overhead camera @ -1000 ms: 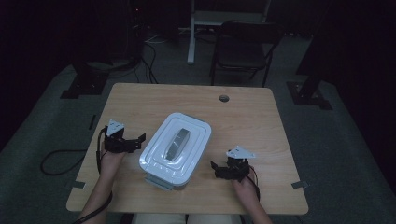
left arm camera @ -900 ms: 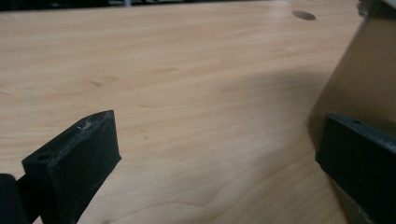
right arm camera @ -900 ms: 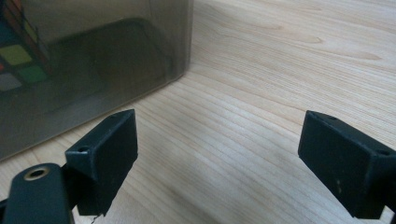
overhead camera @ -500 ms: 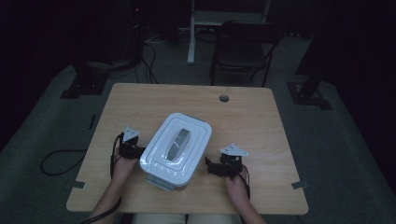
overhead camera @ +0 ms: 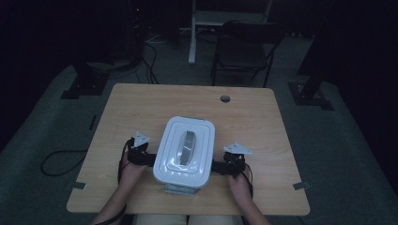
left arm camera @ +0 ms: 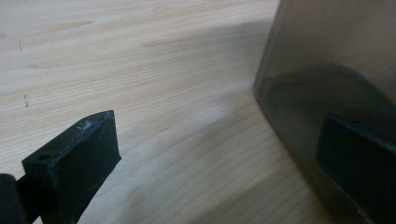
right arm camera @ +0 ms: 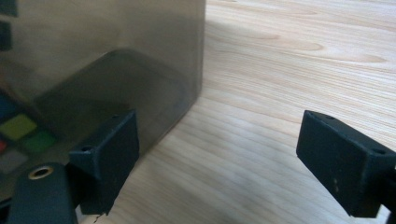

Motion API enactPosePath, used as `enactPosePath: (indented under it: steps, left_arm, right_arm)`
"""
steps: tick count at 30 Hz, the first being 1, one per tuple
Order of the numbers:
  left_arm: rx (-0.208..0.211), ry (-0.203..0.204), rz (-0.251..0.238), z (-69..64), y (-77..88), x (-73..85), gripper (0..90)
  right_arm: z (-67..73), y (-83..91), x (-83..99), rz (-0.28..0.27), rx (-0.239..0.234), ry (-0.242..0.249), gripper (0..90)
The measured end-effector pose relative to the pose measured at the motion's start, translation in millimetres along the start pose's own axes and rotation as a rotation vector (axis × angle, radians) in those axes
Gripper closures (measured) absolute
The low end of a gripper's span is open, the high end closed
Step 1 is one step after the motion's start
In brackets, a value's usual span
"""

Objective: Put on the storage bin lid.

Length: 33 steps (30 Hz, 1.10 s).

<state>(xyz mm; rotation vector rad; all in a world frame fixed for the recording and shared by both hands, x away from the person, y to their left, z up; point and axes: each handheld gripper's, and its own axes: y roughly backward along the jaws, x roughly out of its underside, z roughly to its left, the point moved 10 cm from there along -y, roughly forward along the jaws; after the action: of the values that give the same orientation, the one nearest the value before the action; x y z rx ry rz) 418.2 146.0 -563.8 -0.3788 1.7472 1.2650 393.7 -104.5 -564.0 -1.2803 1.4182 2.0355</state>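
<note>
A white box with a grey handle on its lid [overhead camera: 185,150] stands on the wooden table [overhead camera: 263,126], near the front edge. My left gripper [overhead camera: 149,158] lies at the box's left side and points at it. In the left gripper view its jaws [left arm camera: 219,158] stand wide apart, the right one against the box's cloudy wall [left arm camera: 327,56]. My right gripper [overhead camera: 217,166] lies at the box's right side. Its jaws [right arm camera: 224,158] have just been closing a little but stay wide, with bare table between them and the box wall [right arm camera: 102,46] behind the left jaw.
A grey latch [overhead camera: 178,189] sticks out under the box's near end. The table has a cable hole [overhead camera: 225,99] at the back. Beyond it stand a dark chair [overhead camera: 244,44] and a white desk leg [overhead camera: 192,33]; cables [overhead camera: 61,159] lie on the floor.
Both hands have come inward to the box. The left gripper slid right and nearer to the front edge, up to the box's left wall. The right gripper slid left against its right side.
</note>
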Motion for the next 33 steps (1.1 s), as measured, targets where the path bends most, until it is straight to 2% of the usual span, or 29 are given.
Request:
enactPosePath:
  steps: [1, 5, 13, 19, 23, 27, 29, 33]
  left_arm:
    - [-0.001, -0.011, 0.004, -3.0, 0.1, -0.2, 0.5]
    - [0.002, -0.011, 0.01, -10.7, -1.5, -1.0, 0.5]
    - [0.026, -0.004, 0.027, -23.2, -7.6, -3.7, 0.5]
    - [0.064, -0.024, 0.043, -35.9, -8.6, -4.5, 0.6]
    - [0.084, -0.021, 0.044, -40.4, -10.1, -4.3, 0.5]
    - [0.096, -0.035, 0.022, -42.7, -12.7, -6.0, 0.5]
    - [0.102, -0.06, -0.004, -42.9, -14.3, -7.8, 0.6]
    - [0.126, -0.077, -0.009, -41.3, -15.0, -8.9, 0.6]
  right_arm:
    - [-3.0, 0.6, 0.1, 0.002, 0.004, 0.0, 13.4]
    - [-10.7, 2.5, -0.3, -0.001, 0.014, -0.003, 13.4]
    - [-27.8, 5.2, 1.9, 0.015, -0.01, 0.003, 13.3]
    - [-39.4, 5.6, 0.4, 0.013, -0.003, 0.002, 13.4]
    - [-44.5, 5.1, 0.9, 0.016, 0.001, -0.006, 13.4]
    - [-49.6, 5.6, 1.0, 0.018, -0.011, -0.014, 12.8]
    - [-51.8, 6.6, 0.4, 0.011, -0.018, -0.029, 12.6]
    - [-55.1, 8.4, -0.2, 0.009, 0.002, -0.02, 12.6]
